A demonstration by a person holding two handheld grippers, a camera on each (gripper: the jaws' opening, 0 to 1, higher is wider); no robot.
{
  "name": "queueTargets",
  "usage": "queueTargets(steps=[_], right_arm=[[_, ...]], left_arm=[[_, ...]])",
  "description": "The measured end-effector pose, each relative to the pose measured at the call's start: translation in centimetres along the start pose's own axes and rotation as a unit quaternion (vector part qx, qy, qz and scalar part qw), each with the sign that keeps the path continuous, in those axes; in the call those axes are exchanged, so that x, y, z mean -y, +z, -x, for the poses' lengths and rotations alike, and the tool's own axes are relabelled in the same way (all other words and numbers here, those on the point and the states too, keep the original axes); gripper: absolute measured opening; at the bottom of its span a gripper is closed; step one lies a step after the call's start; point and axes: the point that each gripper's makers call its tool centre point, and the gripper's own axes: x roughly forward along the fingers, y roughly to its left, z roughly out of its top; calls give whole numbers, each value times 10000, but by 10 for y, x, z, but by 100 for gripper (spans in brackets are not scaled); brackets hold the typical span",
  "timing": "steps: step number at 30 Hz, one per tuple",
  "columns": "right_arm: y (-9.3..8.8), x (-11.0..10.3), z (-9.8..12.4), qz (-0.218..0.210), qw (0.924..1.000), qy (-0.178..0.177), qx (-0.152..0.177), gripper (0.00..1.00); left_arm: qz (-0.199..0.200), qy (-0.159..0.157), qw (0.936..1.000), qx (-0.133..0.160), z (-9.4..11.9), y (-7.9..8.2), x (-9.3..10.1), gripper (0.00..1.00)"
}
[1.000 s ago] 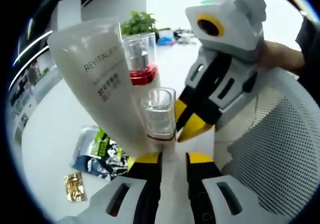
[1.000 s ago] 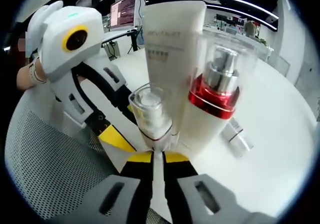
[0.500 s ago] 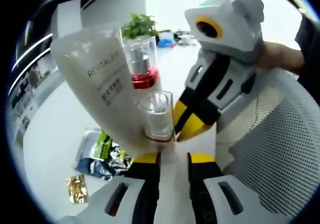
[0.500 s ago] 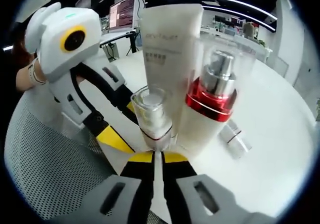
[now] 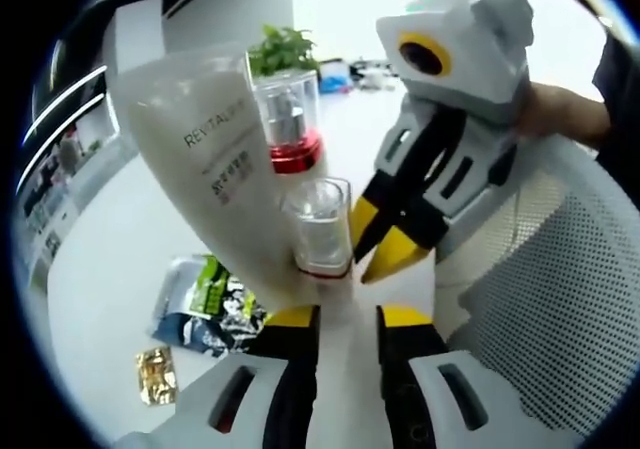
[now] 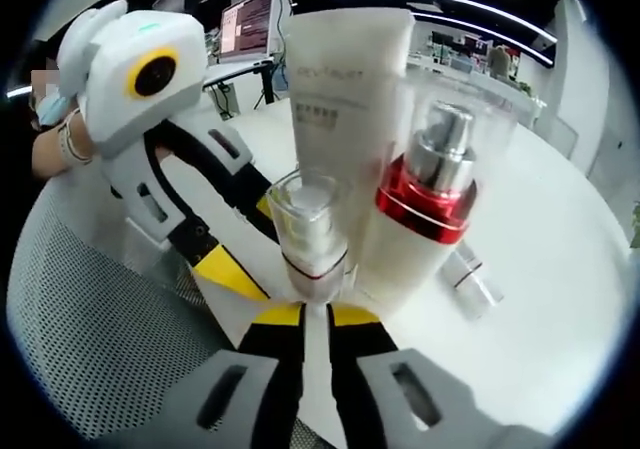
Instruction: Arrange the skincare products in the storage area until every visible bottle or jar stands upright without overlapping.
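A small pump bottle [image 5: 320, 231] [image 6: 310, 231] with a clear cap and a red band stands upright just past both grippers' tips. Behind it a white REVITAL tube [image 5: 205, 159] [image 6: 345, 99] stands tilted, beside a larger pump bottle [image 5: 290, 119] [image 6: 430, 194] with a red collar. My left gripper [image 5: 347, 317] [image 6: 246, 241] has its jaws apart, with only white between them. My right gripper [image 6: 315, 315] [image 5: 378, 249] has its jaws almost together on a thin white sliver. Each gripper's tips sit beside the small bottle's base.
A white mesh basket [image 5: 540, 299] [image 6: 90, 329] lies beside the grippers. On the white table lie a green and dark snack packet [image 5: 205, 304], a gold sachet [image 5: 155, 374] and a small silver-capped tube [image 6: 475, 274]. A person's hand [image 5: 560, 114] holds the right gripper.
Both views have shifted slightly with the hands. The bottles, the tube and the jaws keep the same places relative to each other.
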Motion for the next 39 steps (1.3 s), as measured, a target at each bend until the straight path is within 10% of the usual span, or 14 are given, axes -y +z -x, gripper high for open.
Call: queueTargets(steps=[20, 39], right_arm=[[1, 8, 24, -143, 9997, -77, 156, 11], [1, 22, 50, -367, 9987, -336, 114, 32]], left_arm=[[315, 359, 9989, 28, 32, -8, -14, 21], [724, 1135, 9909, 89, 75, -19, -40, 42]])
